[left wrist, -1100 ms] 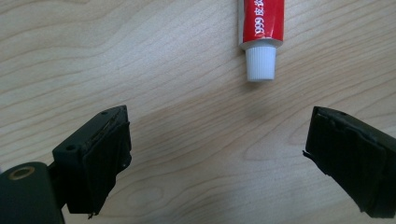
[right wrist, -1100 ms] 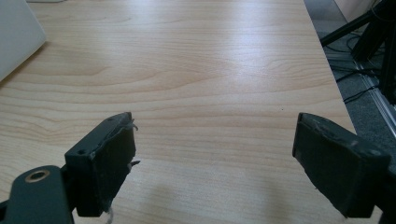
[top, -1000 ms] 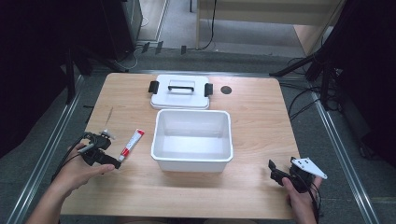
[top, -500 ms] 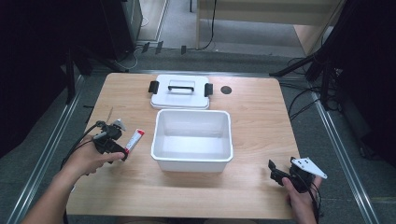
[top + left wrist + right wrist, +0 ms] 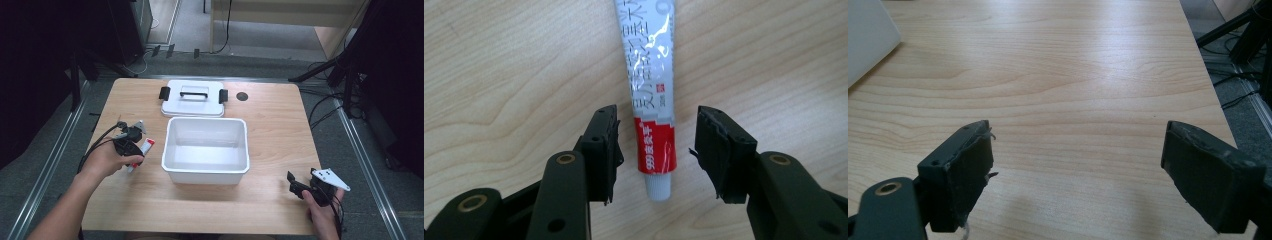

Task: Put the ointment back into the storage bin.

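1. the left tongs (image 5: pixel 656 150) hang low over the counter (image 5: pixel 280 130) with the jaws parted to either side of a tube (image 5: pixel 652 95) of ointment. there is a gap on each side, so nothing is gripped yet. they straddle the red band near the cap end, which looks like a lineup for a pinch across the tube's width.
2. the tube lies flat on the wood, cap towards the camera in the left gripper view. in the high view it sits just left of the white bin (image 5: pixel 206 149), near the bin's outer wall but apart from it.
3. the right tongs (image 5: pixel 1078 175) are spread wide and hold nothing. they rest low near the front right corner of the counter, well away from the tube, probably parked so as not to crowd the left hand (image 5: pixel 107 160).
4. the bin stands open and empty in the middle. its lid (image 5: pixel 193 98), with a handle and two dark clips, lies behind it, touching or nearly touching the back rim.
5. a small dark round spot (image 5: pixel 242 96) marks the counter right of the lid.
6. a lift towards the bin would have to clear the near wall. nothing else blocks the way.
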A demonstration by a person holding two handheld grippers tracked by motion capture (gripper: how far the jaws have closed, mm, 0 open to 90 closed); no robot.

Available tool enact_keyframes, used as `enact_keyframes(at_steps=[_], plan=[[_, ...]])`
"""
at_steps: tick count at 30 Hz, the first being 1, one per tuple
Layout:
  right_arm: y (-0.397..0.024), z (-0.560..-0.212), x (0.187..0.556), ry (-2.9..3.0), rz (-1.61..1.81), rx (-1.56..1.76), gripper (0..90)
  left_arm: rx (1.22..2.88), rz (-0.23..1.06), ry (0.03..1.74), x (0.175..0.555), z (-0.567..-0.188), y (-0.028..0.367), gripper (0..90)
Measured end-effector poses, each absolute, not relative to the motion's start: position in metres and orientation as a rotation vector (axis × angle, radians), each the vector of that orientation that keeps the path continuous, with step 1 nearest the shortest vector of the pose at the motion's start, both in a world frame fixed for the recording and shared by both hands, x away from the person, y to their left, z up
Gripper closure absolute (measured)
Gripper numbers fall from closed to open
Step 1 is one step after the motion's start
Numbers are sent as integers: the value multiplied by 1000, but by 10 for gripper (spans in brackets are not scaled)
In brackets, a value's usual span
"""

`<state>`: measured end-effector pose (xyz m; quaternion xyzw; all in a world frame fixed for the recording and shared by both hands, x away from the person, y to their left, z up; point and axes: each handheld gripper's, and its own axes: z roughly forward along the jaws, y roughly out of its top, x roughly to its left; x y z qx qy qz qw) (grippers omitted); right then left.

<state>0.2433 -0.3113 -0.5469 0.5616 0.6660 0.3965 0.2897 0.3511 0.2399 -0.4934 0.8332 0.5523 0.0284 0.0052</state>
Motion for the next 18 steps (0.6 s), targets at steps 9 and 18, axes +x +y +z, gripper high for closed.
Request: enact_keyframes(at_steps=[9, 18], plan=[[-311, -547, 244, 1785, 1057, 1496, 134, 2616, 67, 1735, 365, -495, 233, 624], [-311, -547, 244, 1788, 1054, 1494, 134, 2625, 75, 1737, 370, -502, 231, 630]])
